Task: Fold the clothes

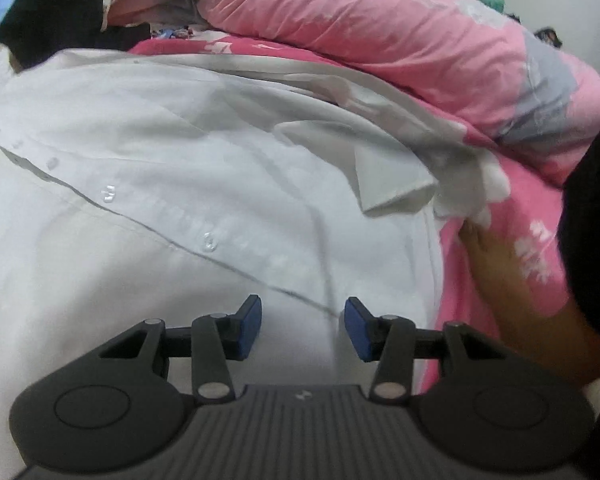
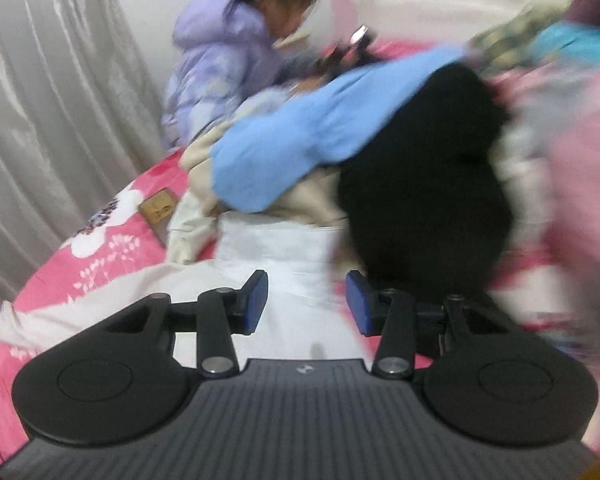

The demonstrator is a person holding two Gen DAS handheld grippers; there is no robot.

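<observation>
left gripper (image 1: 302,326): jaws apart, empty, over white buttoned cotton shirt (image 1: 160,168)
right gripper (image 2: 306,304): jaws apart, empty, blurred

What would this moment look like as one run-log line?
left gripper: open, over white button shirt | right gripper: open, empty | shirt: spread on bed, unfolded | bare hand: at shirt edge

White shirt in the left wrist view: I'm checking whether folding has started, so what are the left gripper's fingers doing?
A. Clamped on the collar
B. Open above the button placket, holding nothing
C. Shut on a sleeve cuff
B: the left gripper has its blue pads apart, with only the white shirt lying flat beneath the gap.
</observation>
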